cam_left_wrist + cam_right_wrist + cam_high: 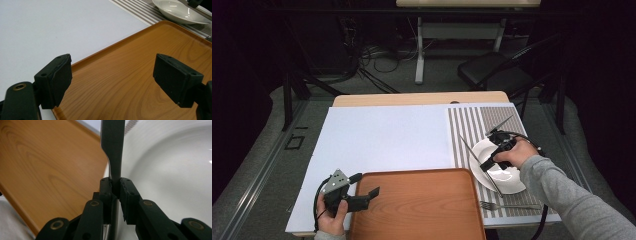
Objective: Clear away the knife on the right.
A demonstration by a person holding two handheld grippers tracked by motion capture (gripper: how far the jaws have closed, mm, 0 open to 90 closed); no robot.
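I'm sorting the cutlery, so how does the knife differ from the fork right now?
The knife is clamped in the right gripper and slants across the plate; the fork lies flat and untouched on the striped mat. The knife looks longer than the fork. Both are metal.

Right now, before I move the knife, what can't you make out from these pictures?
- Knife: tip cut off by the top edge of the right gripper view; its handle end is hidden inside the right tongs.
- Fork: too small in the high view to read its tines.
- Plate: partly covered by the person's hand in the high view.
- Tray: near edge cut off by the frame bottom.
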